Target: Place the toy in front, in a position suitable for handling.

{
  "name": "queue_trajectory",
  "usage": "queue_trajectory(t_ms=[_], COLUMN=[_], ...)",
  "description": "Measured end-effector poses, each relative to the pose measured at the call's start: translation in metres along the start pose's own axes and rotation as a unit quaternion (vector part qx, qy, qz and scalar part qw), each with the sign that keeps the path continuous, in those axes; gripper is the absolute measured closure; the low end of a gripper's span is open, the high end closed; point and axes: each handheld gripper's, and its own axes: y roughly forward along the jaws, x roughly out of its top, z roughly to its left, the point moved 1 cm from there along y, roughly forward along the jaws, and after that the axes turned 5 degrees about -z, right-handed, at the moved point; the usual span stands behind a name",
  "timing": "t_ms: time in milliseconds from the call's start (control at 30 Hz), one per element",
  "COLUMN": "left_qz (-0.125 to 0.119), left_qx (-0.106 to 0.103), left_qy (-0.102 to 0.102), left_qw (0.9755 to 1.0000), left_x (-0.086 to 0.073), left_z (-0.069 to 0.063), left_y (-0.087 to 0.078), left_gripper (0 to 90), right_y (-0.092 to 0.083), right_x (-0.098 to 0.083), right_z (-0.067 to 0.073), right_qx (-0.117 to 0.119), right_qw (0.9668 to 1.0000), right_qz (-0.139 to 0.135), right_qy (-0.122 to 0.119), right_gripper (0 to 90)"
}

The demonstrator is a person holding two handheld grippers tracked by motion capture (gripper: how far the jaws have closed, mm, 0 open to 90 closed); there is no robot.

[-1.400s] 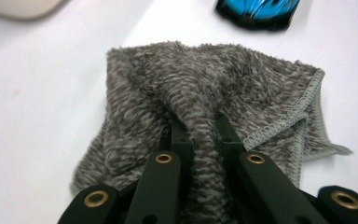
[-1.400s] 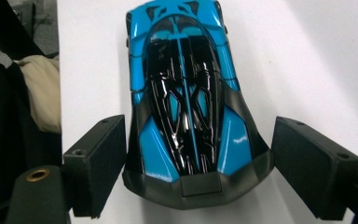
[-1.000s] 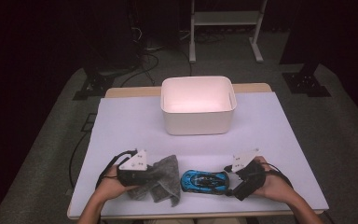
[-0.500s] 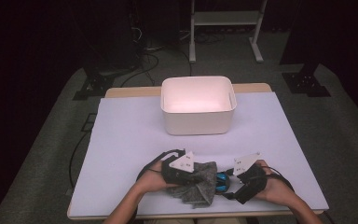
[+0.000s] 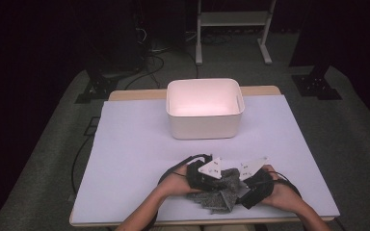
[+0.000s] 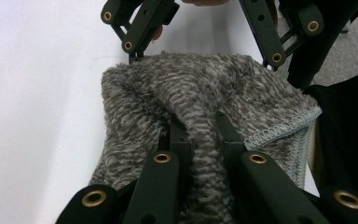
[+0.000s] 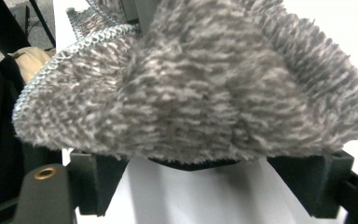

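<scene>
My left gripper (image 6: 200,140) is clamped on a fold of the grey cloth (image 5: 220,188) near the table's (image 5: 135,144) front edge, draping it over my right gripper (image 7: 200,163), whose wide-set jaws have just been closing.

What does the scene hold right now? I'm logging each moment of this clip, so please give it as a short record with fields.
surface: white table top, person seated at its near edge
cloth: grey fuzzy cloth, bunched at the near edge between the two hands
left gripper: jaws shut on a fold of the cloth
right gripper: jaws wide apart, have just been closing a little, the cloth draped over them
bin: white bin farther back on the table, apart from the hands
toy car: covered by the cloth, cannot be made out
</scene>
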Motion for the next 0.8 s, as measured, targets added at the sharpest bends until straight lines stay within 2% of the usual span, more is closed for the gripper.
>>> queue_trajectory(t_ms=[133,233,333,400,567,633,800], left_qz=[0.015,0.027,0.029,0.029,0.028,0.027,0.025], left_qx=[0.007,0.016,0.028,0.035,0.039,0.037,0.034], left_qy=[0.008,0.008,-0.002,-0.015,-0.016,-0.015,-0.015], left_qw=[0.9998,0.9995,0.9992,0.9988,0.9987,0.9988,0.999], left_x=[-0.001,-0.007,-0.016,-0.025,-0.029,-0.028,-0.028], left_z=[-0.001,-0.002,-0.003,-0.004,-0.006,-0.005,-0.005], left_y=[-0.007,-0.019,-0.032,-0.04,-0.042,-0.042,-0.04], left_gripper=[81.5,81.2,80.8,80.9,80.9,80.9,80.9], right_y=[0.003,0.006,0.007,0.006,0.015,0.022,0.039], right_x=[0.001,0.0,0.0,0.004,0.016,0.019,0.02], right_z=[0.002,0.002,0.002,0.002,0.005,0.007,0.013], right_qx=[0.001,-0.001,-0.003,-0.003,-0.002,0.005,0.001], right_qw=[1.0,0.9999,0.9999,0.9999,0.9998,0.9998,0.9996], right_qz=[0.005,0.011,0.01,-0.008,-0.019,-0.016,-0.007], right_qy=[0.001,-0.002,0.001,0.007,-0.008,-0.013,-0.027], right_gripper=[24.0,24.5,24.3,22.3,17.7,17.3,14.1])
